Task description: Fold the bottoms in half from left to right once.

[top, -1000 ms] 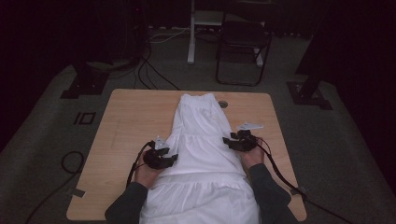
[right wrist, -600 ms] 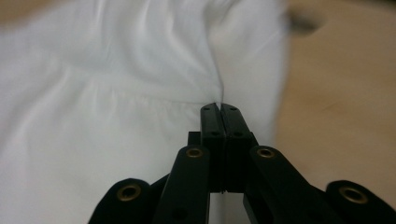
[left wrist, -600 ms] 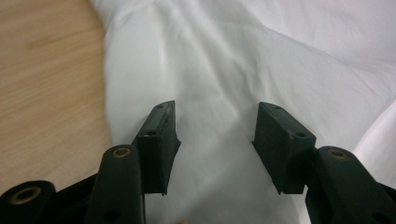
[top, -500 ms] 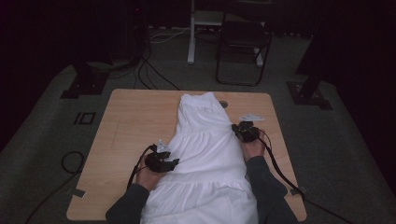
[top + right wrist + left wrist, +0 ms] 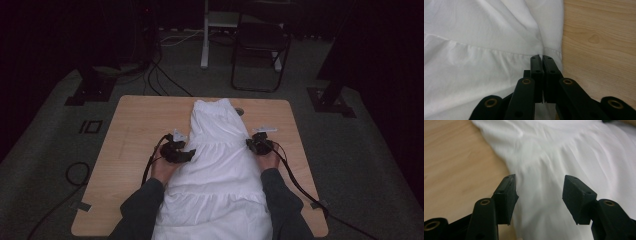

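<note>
A white dress lies lengthwise on the wooden table, its narrow top at the far end. My left gripper hovers at the dress's left edge. In the left gripper view its jaws have just been opening and stand wide apart; the cloth lies under the gap, with neither pad pressing it. My right gripper is at the dress's right edge. In the right gripper view it is shut, pinching a fold of the cloth beside bare wood.
The dress's lower part hangs off the near table edge between the person's forearms. A small round hole sits by the dress top. Beyond the table stand a dark chair, a white post and stand feet, with cables on the floor.
The left gripper has moved away from the person along the dress's left edge. The right gripper has shifted outward to the right edge and closed on the cloth.
</note>
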